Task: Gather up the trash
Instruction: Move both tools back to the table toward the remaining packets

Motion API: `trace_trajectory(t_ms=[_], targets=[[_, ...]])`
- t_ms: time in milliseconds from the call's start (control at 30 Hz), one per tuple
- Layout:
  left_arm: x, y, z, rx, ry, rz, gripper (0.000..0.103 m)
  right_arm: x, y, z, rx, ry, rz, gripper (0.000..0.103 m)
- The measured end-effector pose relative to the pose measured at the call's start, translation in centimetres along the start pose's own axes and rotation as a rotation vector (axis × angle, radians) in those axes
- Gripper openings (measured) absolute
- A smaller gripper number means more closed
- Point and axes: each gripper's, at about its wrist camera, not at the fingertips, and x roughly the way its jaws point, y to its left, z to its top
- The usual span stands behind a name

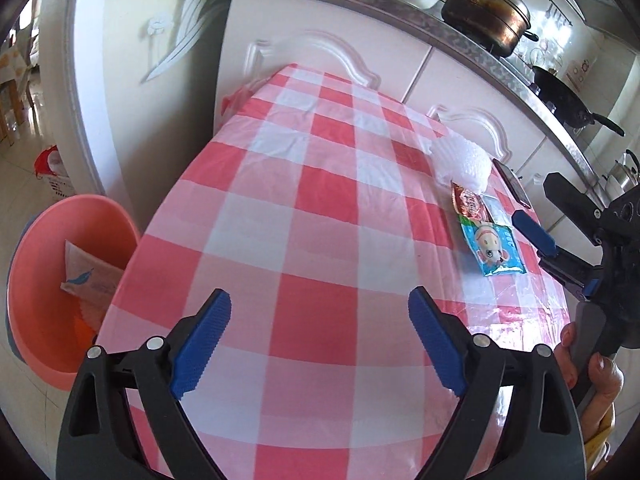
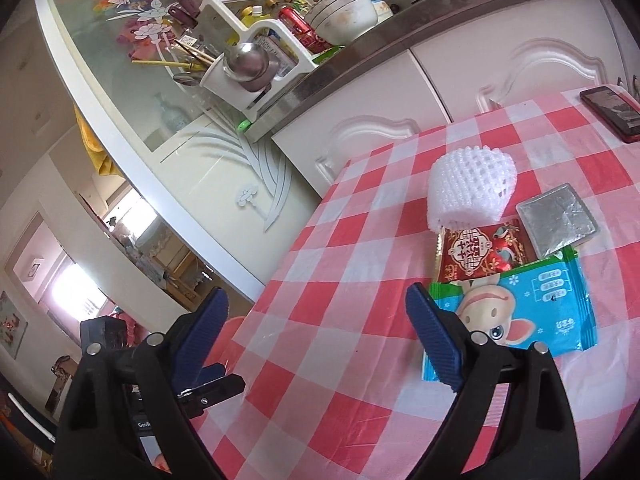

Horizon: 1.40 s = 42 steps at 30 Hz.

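On the red-checked tablecloth (image 1: pixel 312 208) lies a row of trash: a white foam fruit net (image 2: pixel 470 188), a silver foil packet (image 2: pixel 558 220), a red wrapper (image 2: pixel 482 254) and a blue cartoon wrapper (image 2: pixel 520 308). They also show in the left wrist view: net (image 1: pixel 464 160), red wrapper (image 1: pixel 470 202), blue wrapper (image 1: pixel 494 246). My right gripper (image 2: pixel 316 338) is open and empty, its right finger just left of the blue wrapper. My left gripper (image 1: pixel 320 344) is open and empty over the table's near part. A pink basin (image 1: pixel 60 280) beside the table holds a white packet (image 1: pixel 90 276).
A dark phone (image 2: pixel 614 112) lies at the table's far edge by the white cabinets (image 1: pixel 320 56). The counter above carries a pot (image 1: pixel 486 14), bowls and a dish rack (image 2: pixel 248 52). A glass sliding door (image 2: pixel 160 120) stands left of the table.
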Motion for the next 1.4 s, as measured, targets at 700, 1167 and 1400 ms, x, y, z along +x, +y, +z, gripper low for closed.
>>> trace_trajectory(t_ms=[700, 1167, 1400], targets=[[3.2, -7.6, 1.0, 0.098, 0.092, -0.066, 0.090, -5.7, -14.0, 5.3, 0.172, -0.044, -0.239, 0.093], [4.8, -10.5, 1.2, 0.151, 0.138, -0.060, 0.090, -0.2, -12.7, 5.5, -0.102, 0.134, -0.465, 0.092], [5.5, -10.5, 1.7, 0.140, 0.148, -0.061, 0.090, 1.8, -12.6, 5.1, -0.161, 0.195, -0.520, 0.082]])
